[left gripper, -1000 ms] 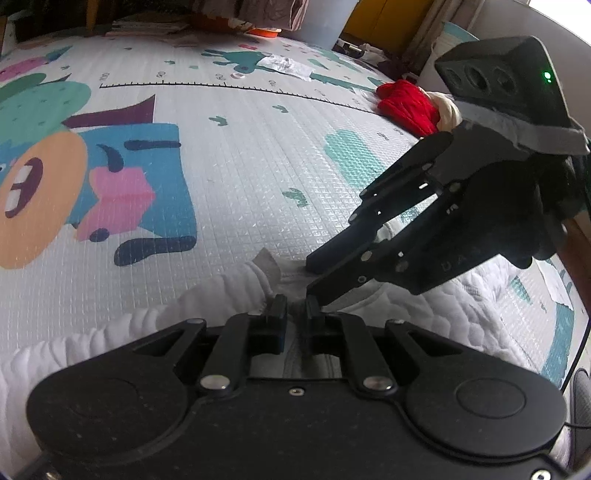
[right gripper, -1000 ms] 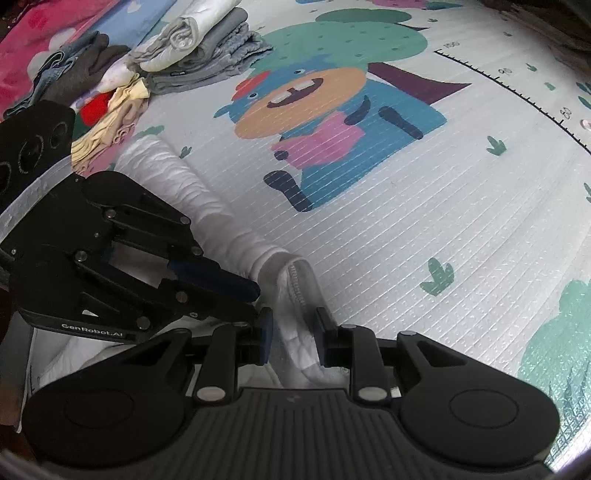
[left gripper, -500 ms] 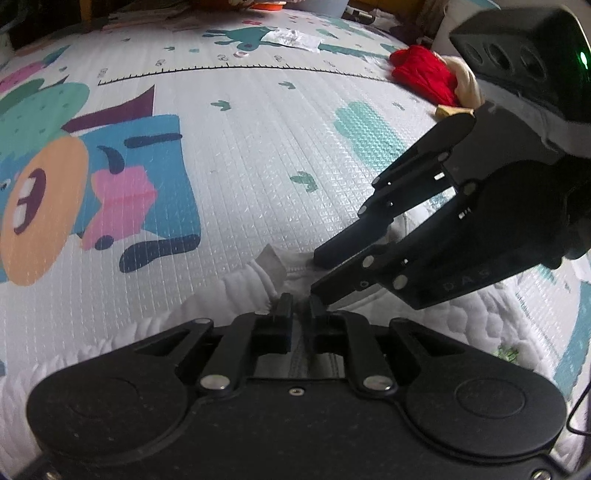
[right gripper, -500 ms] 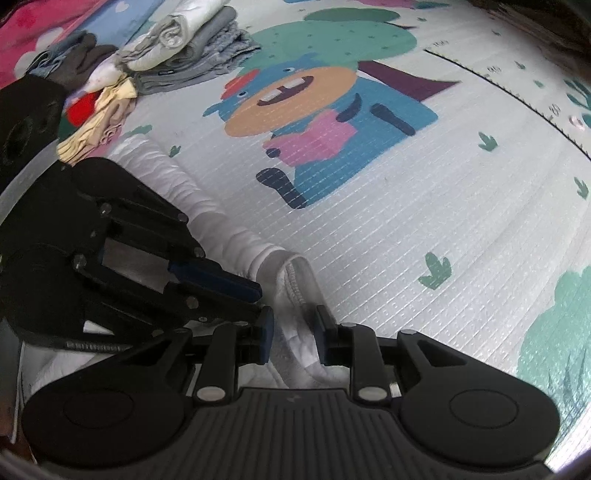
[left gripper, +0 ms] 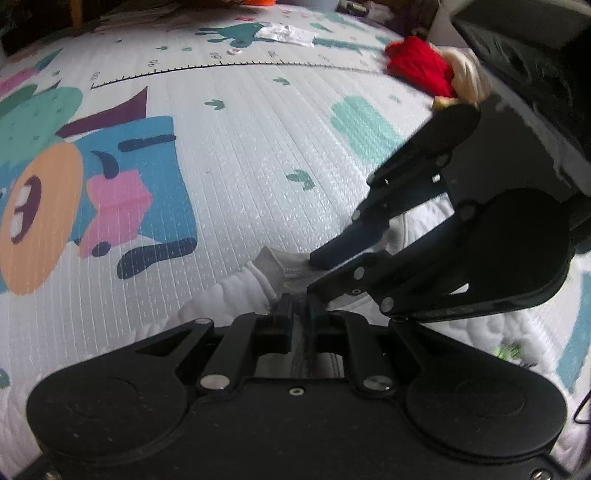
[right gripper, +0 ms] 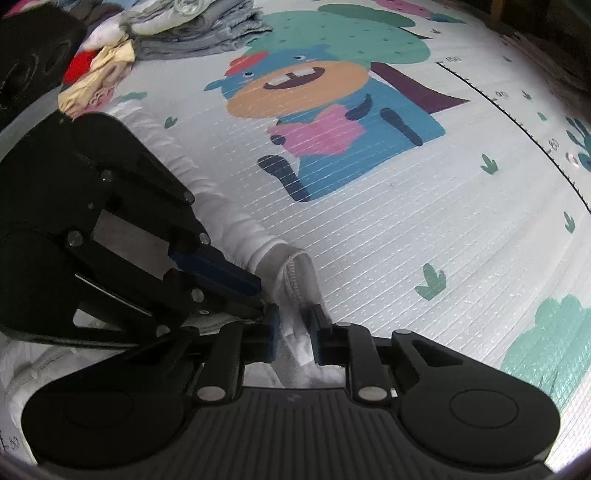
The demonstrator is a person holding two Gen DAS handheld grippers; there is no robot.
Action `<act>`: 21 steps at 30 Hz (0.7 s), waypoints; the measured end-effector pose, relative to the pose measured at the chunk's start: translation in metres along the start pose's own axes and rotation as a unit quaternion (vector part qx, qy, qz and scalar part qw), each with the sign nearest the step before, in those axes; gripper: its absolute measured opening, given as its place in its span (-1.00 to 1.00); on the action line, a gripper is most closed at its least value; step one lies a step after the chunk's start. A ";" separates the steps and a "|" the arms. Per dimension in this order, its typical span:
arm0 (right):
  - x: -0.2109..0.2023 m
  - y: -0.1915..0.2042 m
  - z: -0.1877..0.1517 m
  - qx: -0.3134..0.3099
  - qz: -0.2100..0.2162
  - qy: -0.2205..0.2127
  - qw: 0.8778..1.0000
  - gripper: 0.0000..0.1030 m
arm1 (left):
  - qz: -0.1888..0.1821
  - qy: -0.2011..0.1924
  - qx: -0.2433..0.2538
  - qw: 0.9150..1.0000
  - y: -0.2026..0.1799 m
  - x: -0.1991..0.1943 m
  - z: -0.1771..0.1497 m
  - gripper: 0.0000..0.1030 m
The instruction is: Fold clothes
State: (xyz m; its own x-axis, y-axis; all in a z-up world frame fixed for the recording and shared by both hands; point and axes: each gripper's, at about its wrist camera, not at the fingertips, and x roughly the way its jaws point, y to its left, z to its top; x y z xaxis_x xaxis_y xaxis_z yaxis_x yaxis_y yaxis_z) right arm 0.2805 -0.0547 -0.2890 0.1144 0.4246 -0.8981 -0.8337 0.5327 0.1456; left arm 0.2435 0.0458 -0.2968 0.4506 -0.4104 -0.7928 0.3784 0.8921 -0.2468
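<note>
A white quilted garment (left gripper: 236,291) lies on the play mat, one long sleeve (right gripper: 221,210) running away to the upper left in the right wrist view. My left gripper (left gripper: 300,308) is shut on a grey-white seam of it near the ribbed edge (left gripper: 280,266). My right gripper (right gripper: 293,319) has a stitched fold of the same cloth (right gripper: 295,273) filling its gap, and its jaws are closing on it. The two grippers sit almost tip to tip: the right gripper (left gripper: 319,273) comes in from the right in the left wrist view, and the left gripper (right gripper: 264,295) comes in from the left in the right wrist view.
The cartoon play mat (left gripper: 258,147) stretches ahead of both grippers. A red garment (left gripper: 421,70) and a scrap of paper (left gripper: 284,33) lie far off. A folded grey stack (right gripper: 207,33) and loose yellow and red clothes (right gripper: 99,77) sit at the upper left.
The right gripper's fingers have drawn closer together on the fold of cloth. Both views have tipped a little further down toward the mat. The left grip on the seam is unchanged.
</note>
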 end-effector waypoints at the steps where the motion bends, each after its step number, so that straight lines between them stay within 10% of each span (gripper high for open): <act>1: -0.001 -0.001 0.000 0.005 0.001 -0.003 1.000 -0.57 | -0.002 -0.006 -0.002 1.000 0.000 -0.002 -0.003 -0.80; 10: -0.018 -0.025 -0.015 0.100 0.018 -0.069 0.992 -0.55 | 0.015 -0.019 0.023 0.999 -0.018 -0.008 -0.014 -0.59; 21: -0.013 -0.010 -0.018 0.059 0.046 -0.061 0.995 -0.54 | 0.015 -0.022 0.003 1.000 -0.015 -0.008 -0.016 -0.59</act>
State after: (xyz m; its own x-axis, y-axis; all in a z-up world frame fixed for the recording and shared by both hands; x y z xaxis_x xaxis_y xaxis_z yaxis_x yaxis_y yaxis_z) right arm 0.2775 -0.0793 -0.2861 0.1117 0.5578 -0.8224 -0.7749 0.5670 0.2794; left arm 0.2215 0.0388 -0.2952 0.4971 -0.3919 -0.7742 0.3688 0.9030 -0.2203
